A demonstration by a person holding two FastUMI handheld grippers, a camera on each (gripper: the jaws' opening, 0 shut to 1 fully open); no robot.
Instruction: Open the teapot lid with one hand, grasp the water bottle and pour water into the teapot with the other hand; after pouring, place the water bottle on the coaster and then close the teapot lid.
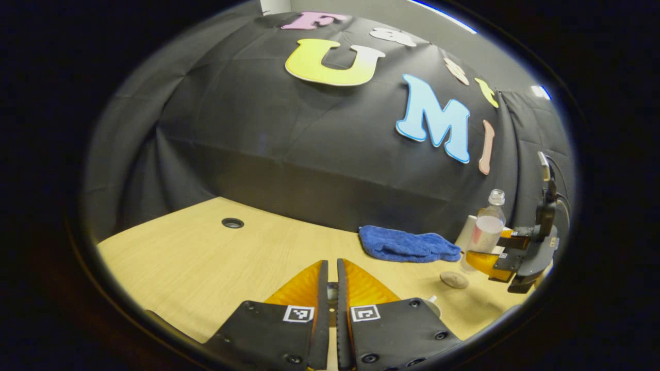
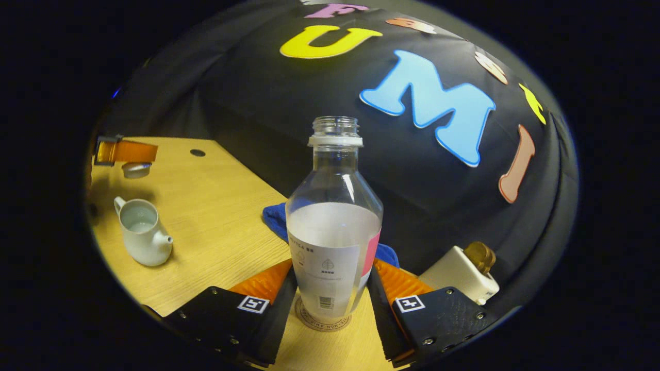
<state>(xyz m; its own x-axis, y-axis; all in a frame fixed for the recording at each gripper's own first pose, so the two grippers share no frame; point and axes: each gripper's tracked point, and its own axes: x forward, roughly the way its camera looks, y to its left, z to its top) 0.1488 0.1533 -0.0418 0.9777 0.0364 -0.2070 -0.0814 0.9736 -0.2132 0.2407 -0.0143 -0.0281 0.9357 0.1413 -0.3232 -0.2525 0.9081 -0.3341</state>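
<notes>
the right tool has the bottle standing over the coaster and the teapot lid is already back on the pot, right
Not quite. In the right gripper view the teapot is open, and the lid hangs held in the left tool above the table. The rest holds: the right tool has the bottle upright over the coaster.

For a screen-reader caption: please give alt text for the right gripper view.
An uncapped bottle, about half full, stands upright on a coaster between the right tongs. To the left on the wooden table sits an open teapot; the left tongs hold its lid above.
</notes>
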